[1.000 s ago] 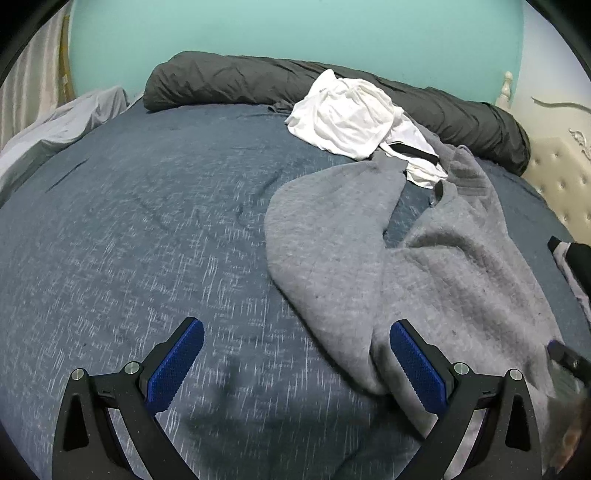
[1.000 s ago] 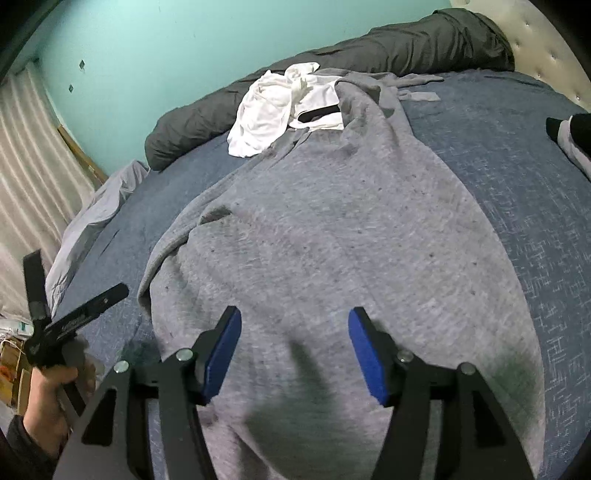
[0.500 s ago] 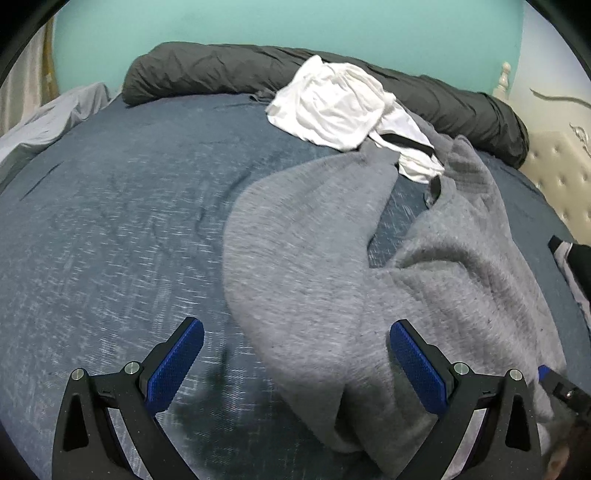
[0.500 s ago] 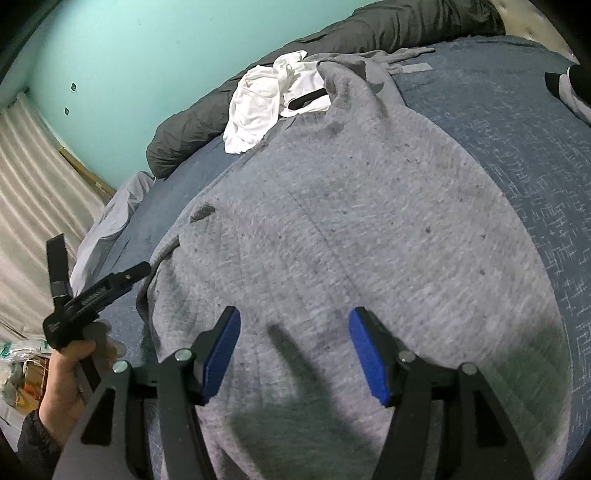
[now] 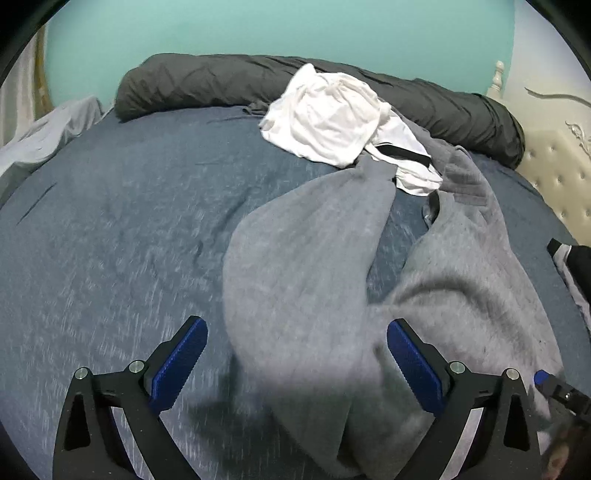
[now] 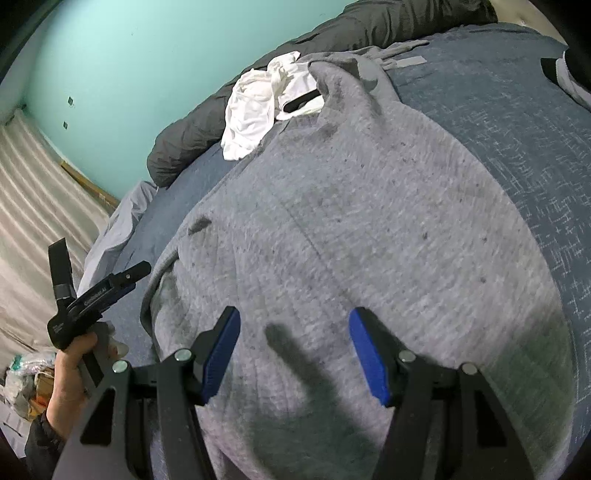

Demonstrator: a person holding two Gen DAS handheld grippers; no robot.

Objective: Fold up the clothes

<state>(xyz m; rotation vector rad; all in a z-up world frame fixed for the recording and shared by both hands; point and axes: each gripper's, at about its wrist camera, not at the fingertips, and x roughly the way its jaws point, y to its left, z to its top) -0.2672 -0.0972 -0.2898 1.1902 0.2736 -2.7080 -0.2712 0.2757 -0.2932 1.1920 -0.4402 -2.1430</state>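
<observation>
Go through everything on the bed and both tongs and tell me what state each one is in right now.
Grey sweatshirt: spread out unfolded, sleeve bent across the bed.
White garment: crumpled heap, unfolded.
Dark duvet: rolled up along the wall.
Left tongs: open, nothing gripped.
Right tongs: open over the sweatshirt, nothing gripped.

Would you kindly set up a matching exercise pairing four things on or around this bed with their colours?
Things:
1. sweatshirt
2. crumpled garment
3. rolled duvet
4. wall

Colours:
A. turquoise
B. white
C. light grey
D. dark charcoal

Pairs: 1-C, 2-B, 3-D, 4-A
</observation>
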